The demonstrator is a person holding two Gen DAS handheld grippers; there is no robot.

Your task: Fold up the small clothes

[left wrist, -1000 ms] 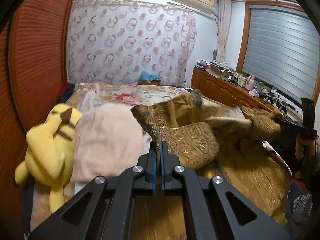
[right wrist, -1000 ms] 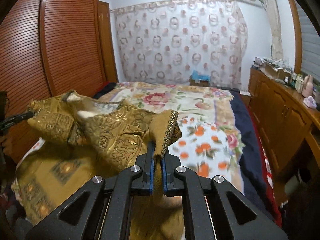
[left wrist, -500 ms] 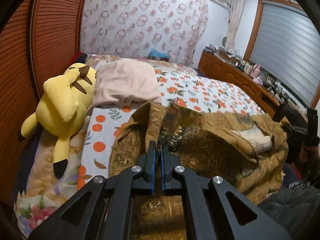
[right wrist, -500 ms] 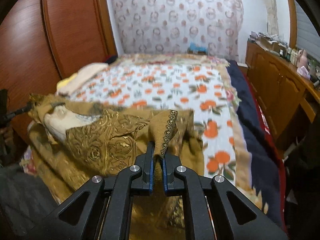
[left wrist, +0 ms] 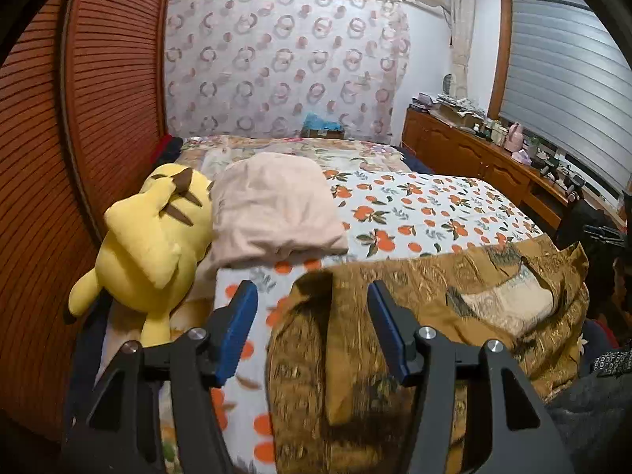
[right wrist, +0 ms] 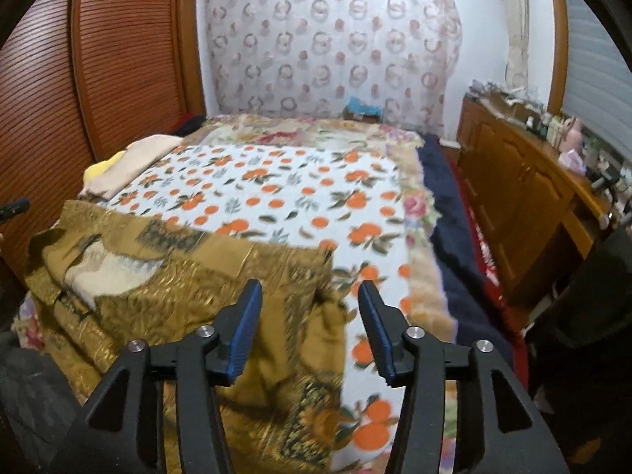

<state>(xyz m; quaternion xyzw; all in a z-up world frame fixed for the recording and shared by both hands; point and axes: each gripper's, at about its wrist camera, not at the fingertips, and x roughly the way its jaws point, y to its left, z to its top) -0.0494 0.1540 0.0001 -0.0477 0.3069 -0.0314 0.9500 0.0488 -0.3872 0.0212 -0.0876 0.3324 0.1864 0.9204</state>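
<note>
A gold-brown patterned garment [left wrist: 454, 300] lies spread on the bed's orange-print sheet [left wrist: 414, 213], with a pale inner patch showing. My left gripper [left wrist: 312, 296] is open and empty just above the garment's left corner. In the right wrist view the same garment [right wrist: 177, 276] lies at the lower left. My right gripper [right wrist: 310, 296] is open and empty above the garment's right corner. Both corners rest loose on the bed.
A yellow plush toy [left wrist: 154, 245] and a folded pink cloth [left wrist: 272, 209] lie at the bed's left by the wooden wardrobe [left wrist: 59, 158]. A wooden dresser [right wrist: 525, 197] runs along the right. A dark blanket [right wrist: 450, 245] edges the bed's right side.
Both grippers lowered the garment onto the bed, then opened and let go of its corners. The garment now lies flat on the sheet.
</note>
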